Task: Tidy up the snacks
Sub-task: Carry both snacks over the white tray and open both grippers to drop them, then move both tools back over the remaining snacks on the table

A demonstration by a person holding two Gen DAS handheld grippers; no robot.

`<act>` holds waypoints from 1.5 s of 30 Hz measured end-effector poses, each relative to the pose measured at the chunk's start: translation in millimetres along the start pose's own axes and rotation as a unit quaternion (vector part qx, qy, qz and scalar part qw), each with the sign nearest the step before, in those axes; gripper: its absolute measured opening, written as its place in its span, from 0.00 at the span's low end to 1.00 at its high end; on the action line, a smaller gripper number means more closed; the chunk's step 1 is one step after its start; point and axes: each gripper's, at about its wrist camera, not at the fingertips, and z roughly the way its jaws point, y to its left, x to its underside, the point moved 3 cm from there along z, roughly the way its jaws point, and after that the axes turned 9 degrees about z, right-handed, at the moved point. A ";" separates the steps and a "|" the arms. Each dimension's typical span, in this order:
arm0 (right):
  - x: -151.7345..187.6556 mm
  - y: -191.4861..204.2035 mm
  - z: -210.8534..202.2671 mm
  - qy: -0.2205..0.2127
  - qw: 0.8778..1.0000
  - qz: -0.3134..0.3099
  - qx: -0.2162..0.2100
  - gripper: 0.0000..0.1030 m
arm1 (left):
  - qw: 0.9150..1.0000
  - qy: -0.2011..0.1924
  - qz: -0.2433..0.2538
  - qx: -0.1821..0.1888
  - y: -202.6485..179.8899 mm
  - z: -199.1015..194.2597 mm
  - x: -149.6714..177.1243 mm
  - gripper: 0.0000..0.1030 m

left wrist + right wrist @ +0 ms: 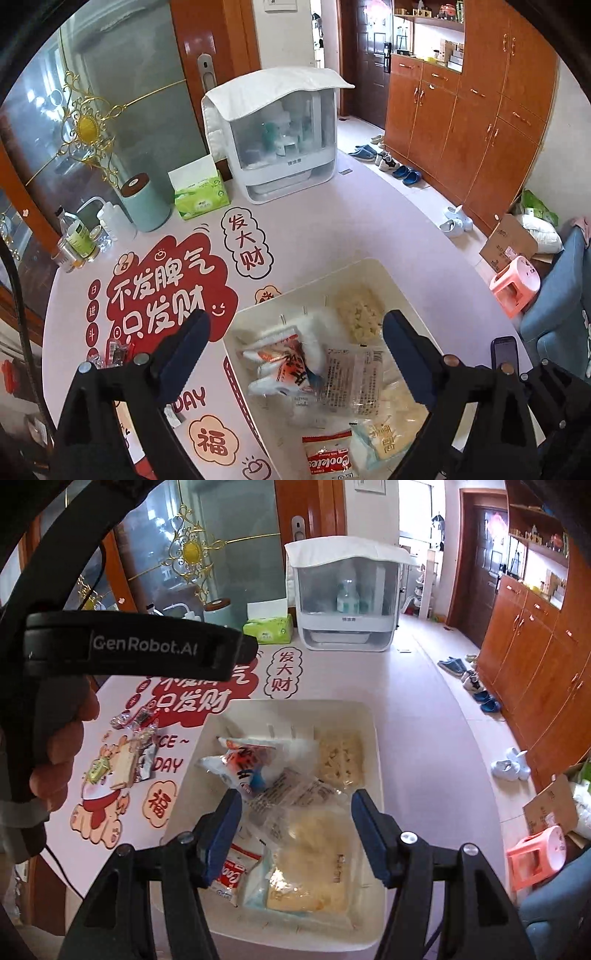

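Observation:
A white bin [400,282] [375,738] stands on the round table and holds several snack packets: an orange-and-white packet [284,363] [245,766], a clear printed packet [351,378], a red cookie packet [327,456] [232,875] and pale biscuit packs [314,853]. My left gripper [297,332] is open and empty above the bin's left part. My right gripper [293,805] is open and empty above the bin's middle. Several small snacks [135,746] [114,352] lie on the table left of the bin.
At the table's far side stand a white covered appliance [277,140] [345,598], a green tissue pack [199,192] [267,627], a teal canister [144,203] and bottles [79,238]. A phone [504,349] lies right of the bin. A pink stool [539,854] stands on the floor.

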 end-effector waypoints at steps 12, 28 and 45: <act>-5.8 5.5 -8.5 -0.014 1.000 0.006 -0.013 0.63 | 1.000 -0.003 -0.004 -0.022 6.3 -17.4 11.3 0.91; 12.8 34.8 -28.9 -0.023 0.999 -0.014 -0.028 0.63 | 0.999 -0.008 -0.024 -0.039 21.6 -56.4 62.8 0.91; 21.9 139.3 -11.2 0.003 0.996 -0.060 -0.067 0.63 | 0.976 0.032 -0.168 -0.137 198.0 -105.0 215.9 0.91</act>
